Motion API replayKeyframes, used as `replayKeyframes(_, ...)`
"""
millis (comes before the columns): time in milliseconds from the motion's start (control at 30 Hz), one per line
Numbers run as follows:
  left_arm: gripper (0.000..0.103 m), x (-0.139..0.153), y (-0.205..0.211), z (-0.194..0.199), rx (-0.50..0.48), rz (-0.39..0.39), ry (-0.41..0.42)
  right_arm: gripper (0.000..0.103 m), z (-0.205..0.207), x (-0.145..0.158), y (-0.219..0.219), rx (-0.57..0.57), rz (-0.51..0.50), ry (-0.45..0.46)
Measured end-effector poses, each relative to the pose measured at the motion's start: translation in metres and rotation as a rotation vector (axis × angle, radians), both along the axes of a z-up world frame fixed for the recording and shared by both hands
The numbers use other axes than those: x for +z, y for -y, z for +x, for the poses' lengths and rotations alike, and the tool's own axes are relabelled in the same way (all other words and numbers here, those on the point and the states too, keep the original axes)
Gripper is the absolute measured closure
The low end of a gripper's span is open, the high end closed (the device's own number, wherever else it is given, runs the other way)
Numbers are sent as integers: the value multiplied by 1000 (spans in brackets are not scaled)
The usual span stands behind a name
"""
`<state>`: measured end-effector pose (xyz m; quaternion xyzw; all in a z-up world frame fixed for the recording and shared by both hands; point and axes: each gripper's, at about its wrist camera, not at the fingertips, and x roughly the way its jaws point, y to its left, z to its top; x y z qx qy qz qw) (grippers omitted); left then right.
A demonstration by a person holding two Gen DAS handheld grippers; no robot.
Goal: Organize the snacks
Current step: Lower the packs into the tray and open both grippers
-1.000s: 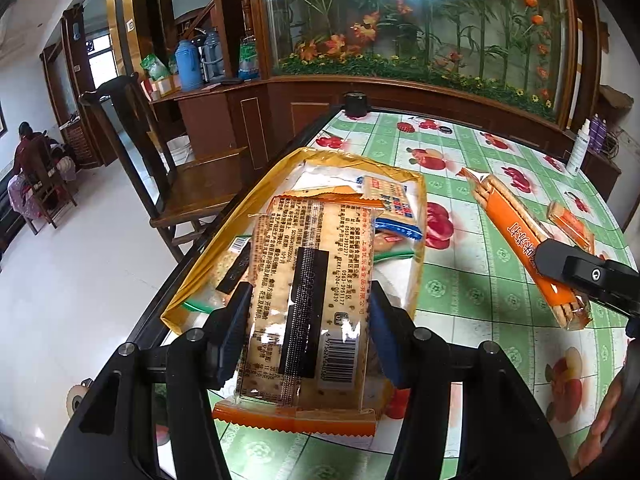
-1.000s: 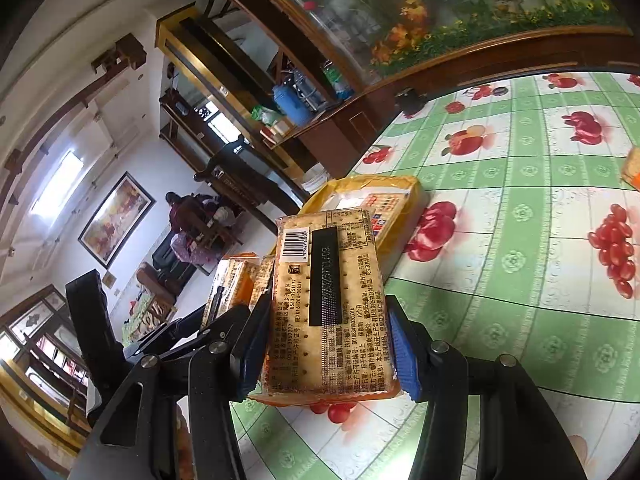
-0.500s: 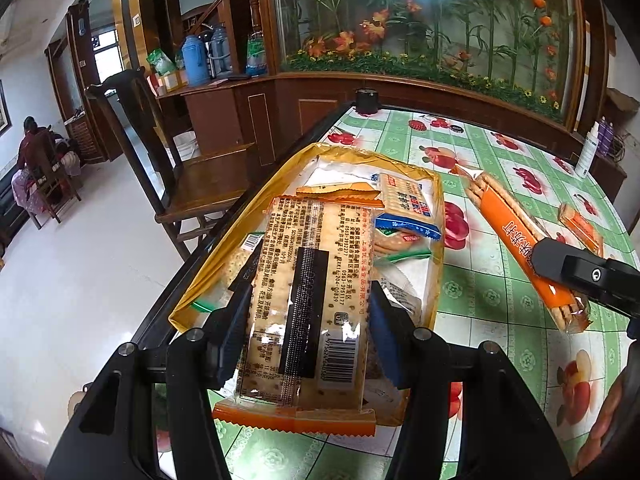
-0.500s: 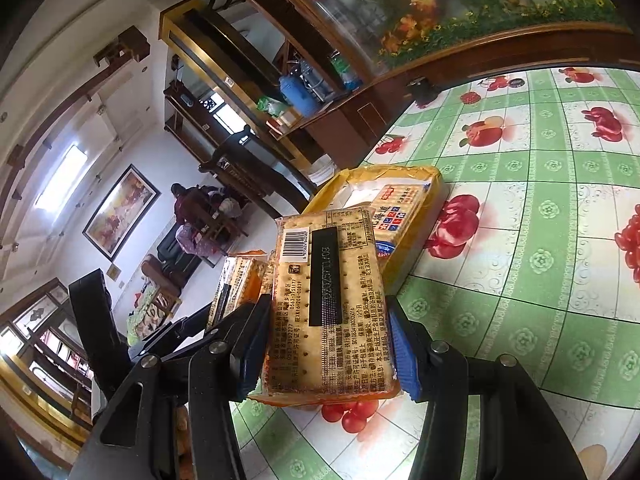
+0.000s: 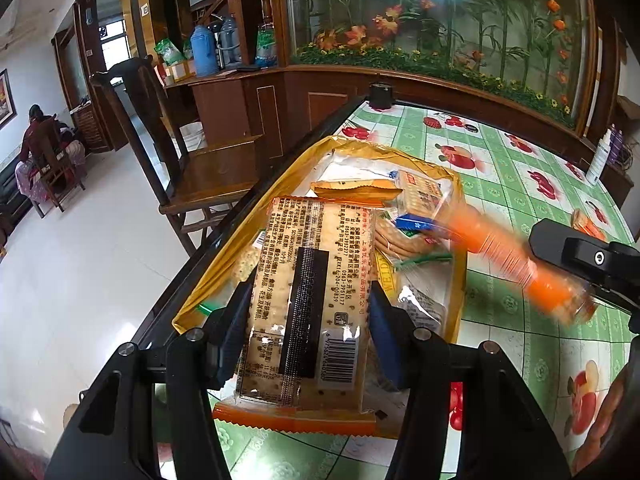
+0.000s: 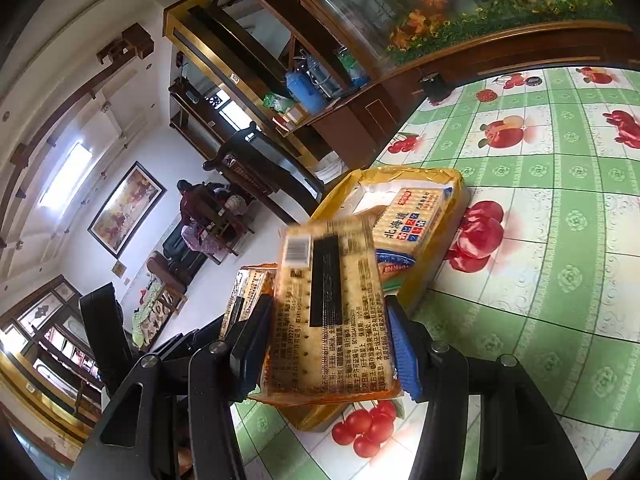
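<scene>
Support surface: table [image 5: 516,184] under a green-and-white checked cloth printed with red fruit, dark rim along its left edge.

Directly on cloth: yellow tray [image 5: 276,184], straight ahead of the left gripper [image 5: 308,332] and against the left rim; in the right wrist view the tray [image 6: 436,248] is just beyond the right gripper [image 6: 326,344]. Tray contents: mixed snack packets, piled.

Ahead-right of left gripper, well apart: small orange packet [image 5: 586,222]. Far corner: black round object [image 5: 381,93]. Far right edge: white bottle [image 5: 599,160], upright.
</scene>
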<state>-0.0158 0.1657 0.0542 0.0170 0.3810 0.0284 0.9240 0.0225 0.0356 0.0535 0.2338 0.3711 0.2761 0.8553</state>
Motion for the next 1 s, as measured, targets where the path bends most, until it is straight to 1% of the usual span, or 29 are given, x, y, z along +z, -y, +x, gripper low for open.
replayKeyframes(133, 48, -2, -3, 5, 8, -1, -4, 48, 8, 1, -4, 7, 9, 4)
replayKeyframes(233, 48, -5, -7, 9, 15, -14, -17, 48, 15, 2, -9, 7, -23, 12)
replayKeyframes(300, 48, -6, -8, 10, 18, -7, -18, 46, 17, -1, -11, 6, -46, 6)
replayKeyframes(400, 48, -6, -7, 12, 17, -7, -20, 46, 14, -7, -10, 6, -63, -2)
replayKeyframes(533, 48, -5, 2, 17, -2, -10, -31, 46, 8, -17, 7, -23, -71, -22)
replayKeyframes(633, 47, -7, 7, 25, 7, 3, -42, 46, 2, -20, 28, -67, -68, -35)
replayKeyframes(667, 46, -6, 8, 28, 12, 10, -44, 46, 0, -20, 33, -77, -66, -37)
replayKeyframes(700, 39, -6, 9, 31, 17, 13, -43, 46, -2, -20, 41, -93, -63, -40)
replayKeyframes(733, 24, -5, 9, 36, 34, 28, -46, 46, -4, -20, 49, -109, -60, -41)
replayKeyframes(767, 19, -5, 9, 39, 48, 43, -53, 46, -7, -20, 55, -122, -58, -41)
replayKeyframes(867, 19, -2, 7, 46, 98, 61, -59, 46, -17, -18, 76, -160, -51, -38)
replayKeyframes(933, 19, 0, 6, 46, 109, 55, -66, 46, -22, -17, 85, -177, -48, -35)
replayKeyframes(1000, 19, 1, 8, 44, 112, 66, -59, 46, -27, -17, 96, -195, -46, -33)
